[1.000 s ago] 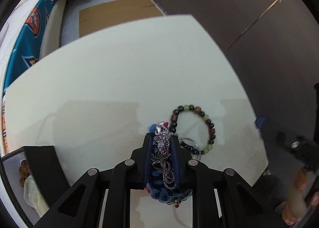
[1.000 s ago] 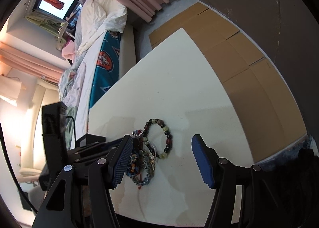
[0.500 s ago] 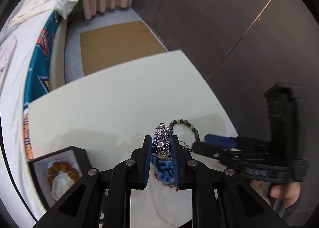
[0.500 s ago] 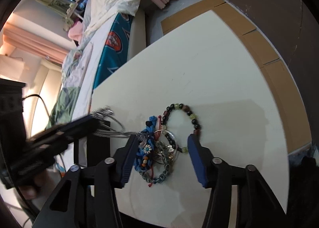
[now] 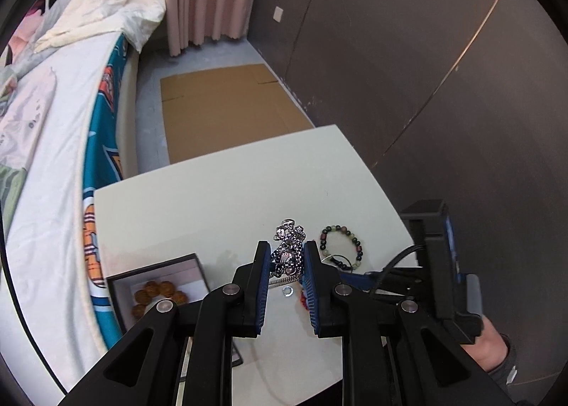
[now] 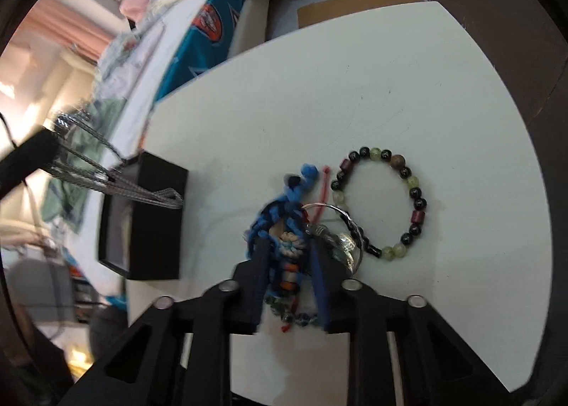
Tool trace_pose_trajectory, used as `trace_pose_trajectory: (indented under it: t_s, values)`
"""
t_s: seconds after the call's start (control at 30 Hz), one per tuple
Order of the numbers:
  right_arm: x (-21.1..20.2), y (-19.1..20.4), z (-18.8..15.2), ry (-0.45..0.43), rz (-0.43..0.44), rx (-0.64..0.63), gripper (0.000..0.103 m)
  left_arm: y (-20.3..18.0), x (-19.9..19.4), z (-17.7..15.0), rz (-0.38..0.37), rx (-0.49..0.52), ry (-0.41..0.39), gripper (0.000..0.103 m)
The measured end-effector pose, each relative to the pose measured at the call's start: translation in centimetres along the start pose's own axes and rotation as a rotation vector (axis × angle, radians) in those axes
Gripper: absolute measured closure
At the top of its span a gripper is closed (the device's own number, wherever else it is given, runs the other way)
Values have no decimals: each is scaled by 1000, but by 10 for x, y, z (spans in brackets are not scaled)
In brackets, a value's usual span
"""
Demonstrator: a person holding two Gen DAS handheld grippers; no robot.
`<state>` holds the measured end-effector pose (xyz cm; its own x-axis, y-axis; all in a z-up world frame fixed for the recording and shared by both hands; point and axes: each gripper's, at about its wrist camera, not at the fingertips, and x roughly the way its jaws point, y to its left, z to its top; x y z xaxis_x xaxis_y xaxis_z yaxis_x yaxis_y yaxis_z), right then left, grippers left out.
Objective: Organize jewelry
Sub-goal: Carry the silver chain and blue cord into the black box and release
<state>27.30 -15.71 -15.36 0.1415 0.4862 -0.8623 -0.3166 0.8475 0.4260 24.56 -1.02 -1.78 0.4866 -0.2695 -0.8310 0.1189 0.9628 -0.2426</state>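
Observation:
My left gripper (image 5: pixel 286 255) is shut on a silver chain necklace (image 5: pixel 289 246) and holds it above the white table (image 5: pixel 220 200); the chain (image 6: pixel 117 184) hangs down beside the black jewelry box (image 6: pixel 149 217). The box (image 5: pixel 156 294) is open and holds brown beads. My right gripper (image 6: pixel 288 253) is closed around a blue braided bracelet (image 6: pixel 284 207) lying on the table in a small pile with a silver ring. A dark and green beaded bracelet (image 6: pixel 383 203) lies flat to the right of the pile; it also shows in the left wrist view (image 5: pixel 342 246).
A bed with a teal printed blanket (image 5: pixel 103 143) runs along the table's left edge. Flattened cardboard (image 5: pixel 227 107) lies on the floor beyond the table. A dark wall (image 5: pixel 426 68) stands to the right. A small silver ring (image 5: pixel 287 291) lies on the table under my left gripper.
My left gripper has lifted the silver chain up and leftward toward the box. My right gripper has moved in and closed around the blue bracelet.

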Motion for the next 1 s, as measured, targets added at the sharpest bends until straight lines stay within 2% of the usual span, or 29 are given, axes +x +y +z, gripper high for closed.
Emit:
trace_pose_trajectory:
  t_s: [0.03, 0.13, 0.3, 0.53, 0.73, 1.0]
  values:
    - [-1, 0, 0, -2, 2, 6, 92, 2, -6, 0, -1, 1, -11, 84]
    - [-11, 0, -1, -47, -14, 7, 92, 5, -24, -3, 0, 3, -39, 84]
    - [-34, 10, -2, -124, 27, -2, 92, 12, -57, -7, 9, -1, -95, 84]
    - [-58, 29, 0, -201, 54, -17, 92, 27, -83, -15, 31, -14, -141, 84]
    - [-65, 39, 1, -232, 69, -24, 92, 49, -81, -23, 51, -55, -132, 84]
    - [-62, 41, 0, -226, 61, -24, 92, 75, -52, -35, 52, -113, -78, 84]
